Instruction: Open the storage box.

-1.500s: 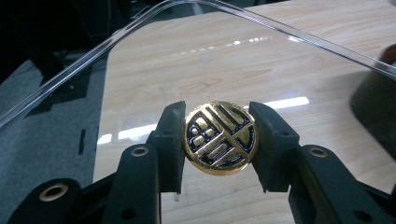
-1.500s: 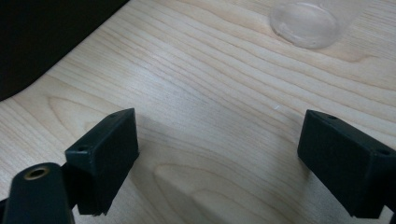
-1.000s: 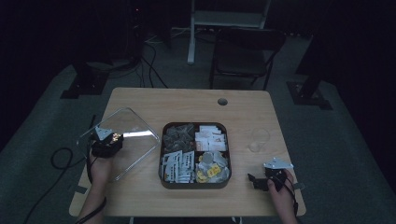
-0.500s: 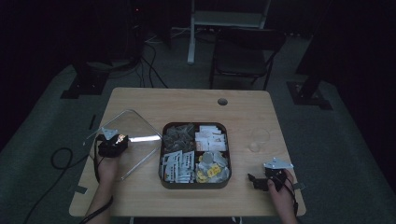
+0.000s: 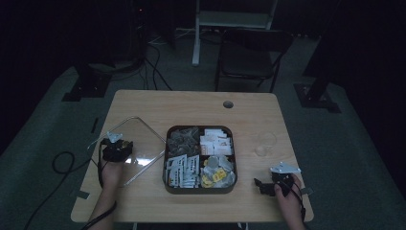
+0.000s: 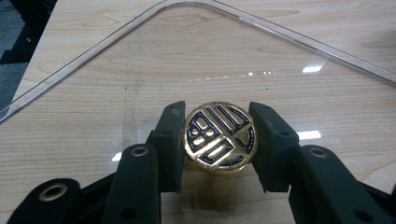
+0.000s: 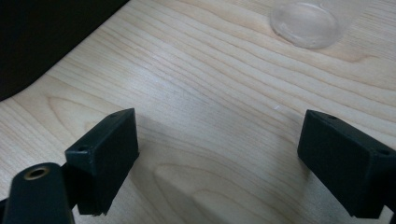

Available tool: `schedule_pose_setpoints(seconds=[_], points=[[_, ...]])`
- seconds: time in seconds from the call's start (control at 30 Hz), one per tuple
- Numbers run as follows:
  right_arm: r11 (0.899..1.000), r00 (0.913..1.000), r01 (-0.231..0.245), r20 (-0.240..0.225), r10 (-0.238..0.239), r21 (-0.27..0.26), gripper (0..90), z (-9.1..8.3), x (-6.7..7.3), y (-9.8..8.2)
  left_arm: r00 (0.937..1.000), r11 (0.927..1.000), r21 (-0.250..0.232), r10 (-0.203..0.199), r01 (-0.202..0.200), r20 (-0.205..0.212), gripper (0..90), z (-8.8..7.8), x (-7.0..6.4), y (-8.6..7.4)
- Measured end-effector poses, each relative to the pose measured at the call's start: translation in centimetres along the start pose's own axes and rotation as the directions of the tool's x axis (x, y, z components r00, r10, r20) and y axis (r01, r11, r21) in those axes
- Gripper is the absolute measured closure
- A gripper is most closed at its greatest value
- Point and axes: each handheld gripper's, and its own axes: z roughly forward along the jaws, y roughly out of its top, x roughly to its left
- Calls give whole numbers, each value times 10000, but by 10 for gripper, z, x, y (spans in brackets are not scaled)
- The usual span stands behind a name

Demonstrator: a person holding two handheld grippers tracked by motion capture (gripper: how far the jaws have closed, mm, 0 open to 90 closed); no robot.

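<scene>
1. A clear square lid (image 5: 128, 143) with rounded corners is seen lying flat on the left part of the table (image 5: 191, 103), just left of the tray (image 5: 199, 185); the wood grain shows through it.
2. A round gold knob (image 6: 220, 136) with a dark blue line pattern on its top face stands at the lid's middle.
3. The knob is clamped between the two jaws of the left tongs (image 6: 219, 140), which press on its left and right sides; the left hand (image 5: 111, 171) is placed at the near left of the table.
4. The dark tray with four compartments is set at the table's middle; packets and sachets are held in it, their kinds too small to tell.
5. The right tongs (image 7: 217, 154) are held wide apart above bare wood at the near right, with nothing between them.
6. A small clear round dish (image 7: 306, 23) is seen beyond them.
</scene>
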Motion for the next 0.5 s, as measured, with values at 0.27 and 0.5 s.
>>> schedule_pose_setpoints(seconds=[0.27, 0.5], points=[[10000, 10000, -2, 0, 2, 0, 118, 0, 0, 0, 9967, 9990, -106, -436, 444, 683, 542, 0, 5, 0], [10000, 10000, -2, 0, 2, 0, 118, 0, 0, 0, 9958, 9994, -36, -350, 355, 842, 279, -5, 7, -1]])
